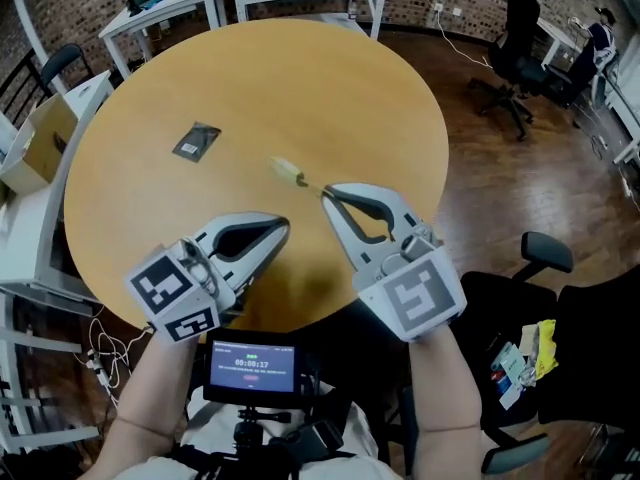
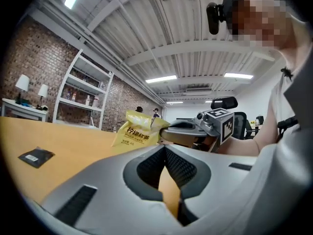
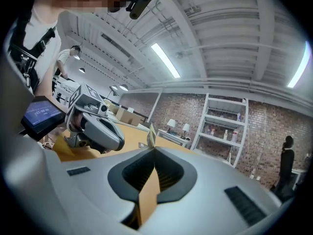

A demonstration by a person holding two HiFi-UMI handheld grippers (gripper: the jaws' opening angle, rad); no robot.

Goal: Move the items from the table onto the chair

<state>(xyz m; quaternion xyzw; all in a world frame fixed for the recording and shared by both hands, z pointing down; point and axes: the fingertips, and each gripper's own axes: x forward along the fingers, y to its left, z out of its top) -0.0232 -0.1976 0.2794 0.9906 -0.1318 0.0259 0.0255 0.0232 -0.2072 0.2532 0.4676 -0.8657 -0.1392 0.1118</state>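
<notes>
Over the table [image 1: 300, 88], level right fingers [image 1: 372, 192] clamped on yellow packet [image 1: 289, 171], left fingers [image 1: 240, 220] together.

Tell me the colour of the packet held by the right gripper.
The packet is yellow with dark lettering; it shows clearest in the left gripper view.

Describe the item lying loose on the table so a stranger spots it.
Start at the round wooden table. On its left half lies a small flat packet. Unlike the yellow packet in the right tongs, it is dark and untouched.
</notes>
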